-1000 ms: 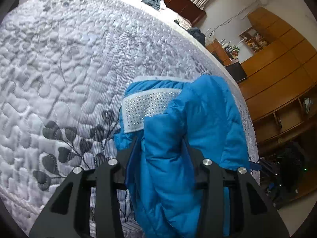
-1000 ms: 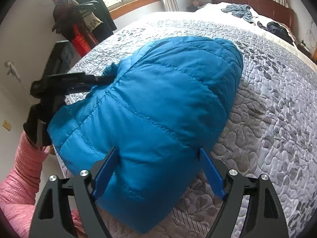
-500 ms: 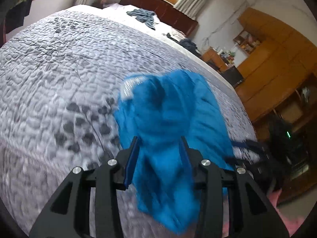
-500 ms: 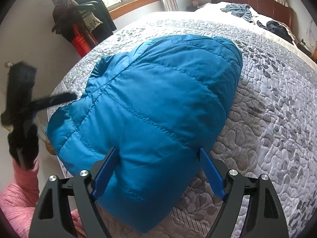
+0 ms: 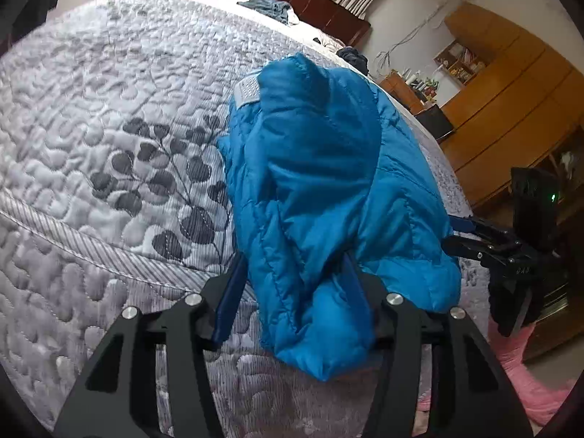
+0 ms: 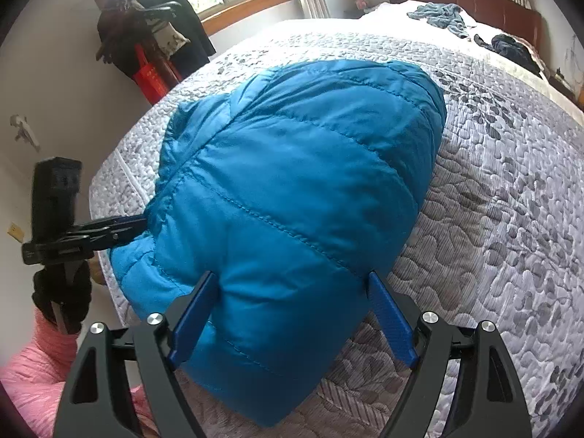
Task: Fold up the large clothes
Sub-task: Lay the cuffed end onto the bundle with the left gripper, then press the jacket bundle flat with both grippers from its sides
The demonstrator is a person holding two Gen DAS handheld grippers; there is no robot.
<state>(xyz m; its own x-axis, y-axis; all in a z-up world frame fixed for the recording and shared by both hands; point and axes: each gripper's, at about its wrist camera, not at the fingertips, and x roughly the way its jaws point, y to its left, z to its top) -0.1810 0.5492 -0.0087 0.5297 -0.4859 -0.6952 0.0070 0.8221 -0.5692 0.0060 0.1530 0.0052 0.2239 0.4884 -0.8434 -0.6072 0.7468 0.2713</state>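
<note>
A puffy blue jacket (image 5: 328,168) lies folded in a thick bundle near the bed's front edge, a white dotted label (image 5: 248,91) showing at its far end. My left gripper (image 5: 292,277) is shut on a bulky fold at the bundle's near end. Seen from the right wrist, it (image 6: 135,226) meets the jacket (image 6: 299,182) at its left edge. My right gripper (image 6: 292,306) is open, its blue fingers standing wide on either side of the bundle's end. From the left wrist it (image 5: 463,230) shows at the jacket's right side.
A grey quilt with leaf prints (image 6: 511,200) covers the bed. Loose clothes (image 6: 438,18) lie by the dark headboard. A loaded coat rack (image 6: 146,29) stands at the window wall and wooden cabinets (image 5: 511,102) on the other side. A pink sleeve (image 6: 29,376) shows low left.
My left gripper swung away from the quilt and came back low at the bed's front edge, bringing the jacket's fold with it. The right gripper stayed put.
</note>
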